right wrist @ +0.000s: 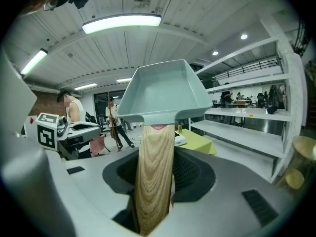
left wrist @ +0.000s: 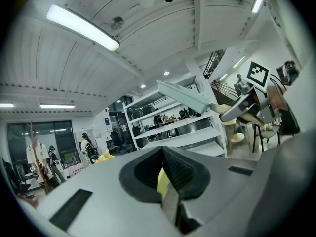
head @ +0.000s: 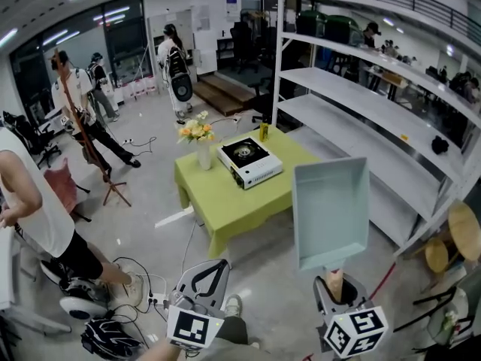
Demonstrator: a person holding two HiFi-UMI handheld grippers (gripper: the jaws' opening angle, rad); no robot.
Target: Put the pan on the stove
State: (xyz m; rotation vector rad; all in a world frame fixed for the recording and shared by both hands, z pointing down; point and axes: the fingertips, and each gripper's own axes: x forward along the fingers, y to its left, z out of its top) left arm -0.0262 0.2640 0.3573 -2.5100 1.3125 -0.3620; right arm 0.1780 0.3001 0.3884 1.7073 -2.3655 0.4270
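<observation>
The square grey pan point(head: 331, 210) is in the air, well apart from the stove point(head: 249, 161) and nearer the person, its wooden handle point(right wrist: 154, 177) clamped in the right gripper point(head: 337, 286), the left gripper point(head: 207, 277) closed and empty; this seems the carrying step, and next the pan must go forward and come down level on the burner point(head: 244, 152).

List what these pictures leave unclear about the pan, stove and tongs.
- Stove: controls too small in head view; mostly behind the pan handle in right gripper view.
- Pan underside: faces away in head view.
- Handle's end: buried inside the right tongs, both views.
- Yellow item beside stove: too small to identify, head view.
</observation>
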